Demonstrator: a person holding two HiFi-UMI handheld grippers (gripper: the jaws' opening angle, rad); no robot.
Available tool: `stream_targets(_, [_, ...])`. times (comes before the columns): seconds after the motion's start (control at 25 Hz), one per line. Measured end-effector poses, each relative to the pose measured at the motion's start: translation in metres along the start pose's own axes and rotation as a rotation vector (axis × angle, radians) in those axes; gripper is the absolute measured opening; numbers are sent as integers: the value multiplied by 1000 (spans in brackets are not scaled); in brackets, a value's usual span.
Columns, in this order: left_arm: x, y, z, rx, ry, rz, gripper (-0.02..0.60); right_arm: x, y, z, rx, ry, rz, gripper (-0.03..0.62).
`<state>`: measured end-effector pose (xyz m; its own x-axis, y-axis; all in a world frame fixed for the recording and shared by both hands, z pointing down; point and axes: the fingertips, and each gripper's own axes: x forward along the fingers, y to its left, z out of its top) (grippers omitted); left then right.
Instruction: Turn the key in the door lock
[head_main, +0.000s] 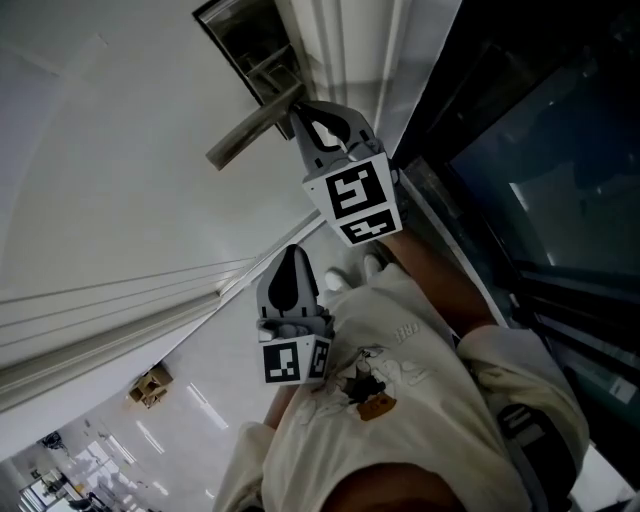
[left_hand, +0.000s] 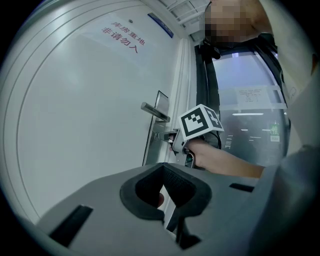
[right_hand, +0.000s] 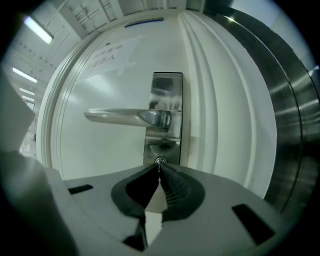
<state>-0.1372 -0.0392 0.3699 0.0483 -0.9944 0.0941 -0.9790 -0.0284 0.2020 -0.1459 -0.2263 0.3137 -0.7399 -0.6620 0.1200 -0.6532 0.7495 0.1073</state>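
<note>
The key (right_hand: 160, 161) sits in the lock plate (right_hand: 162, 147) just under the lever handle (right_hand: 125, 117), near the latch edge of the door (right_hand: 100, 165). Only a small round glint of it shows, so its angle is hard to judge. The right gripper (right_hand: 159, 168) has its jaws pressed together on it, apparently pinching the bow. The step in hand looks like the turn itself, which calls for rolling that wrist without slipping off, while the left gripper (left_hand: 162, 166) hangs back from the door, jaws together and empty.
</note>
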Motion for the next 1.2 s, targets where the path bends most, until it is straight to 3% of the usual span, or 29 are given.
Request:
stream_targets(0.48, [1, -5, -2, -1, 10, -21, 6, 0, -7, -5, 548, -32, 150, 18])
stream_targets(1.2, [4, -10, -5, -8, 18, -20, 6, 1, -10, -8, 1092, -101, 332, 29])
